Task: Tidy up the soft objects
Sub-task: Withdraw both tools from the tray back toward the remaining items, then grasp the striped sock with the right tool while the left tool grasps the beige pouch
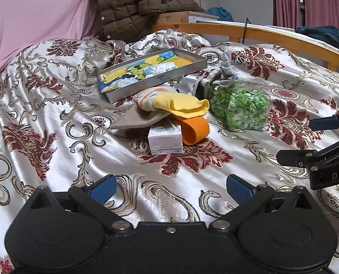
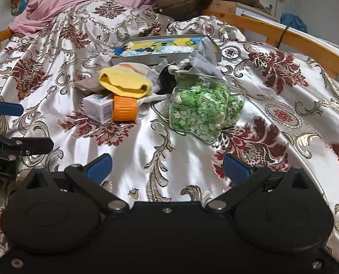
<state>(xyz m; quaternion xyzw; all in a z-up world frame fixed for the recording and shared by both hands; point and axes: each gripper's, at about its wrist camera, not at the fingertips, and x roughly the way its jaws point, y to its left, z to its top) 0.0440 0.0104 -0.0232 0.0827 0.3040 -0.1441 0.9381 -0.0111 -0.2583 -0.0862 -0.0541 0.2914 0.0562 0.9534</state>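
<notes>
Left claw (image 1: 170, 188): spread apart, holding nothing, low over bedspread (image 1: 55, 123). Right claw (image 2: 167, 167): likewise apart, nothing held. Yellow sock (image 1: 181, 105): mid-bed, draped over white carton (image 1: 166, 140), touching orange band (image 1: 195, 130). Metal tray (image 1: 155, 81): just behind, cloths inside. Jar of green stars (image 2: 203, 109): lying beside pile.

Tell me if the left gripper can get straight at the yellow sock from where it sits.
Probably yes. The left gripper is open and empty, the bedspread ahead is bare, and the yellow sock lies on top of the pile.
</notes>
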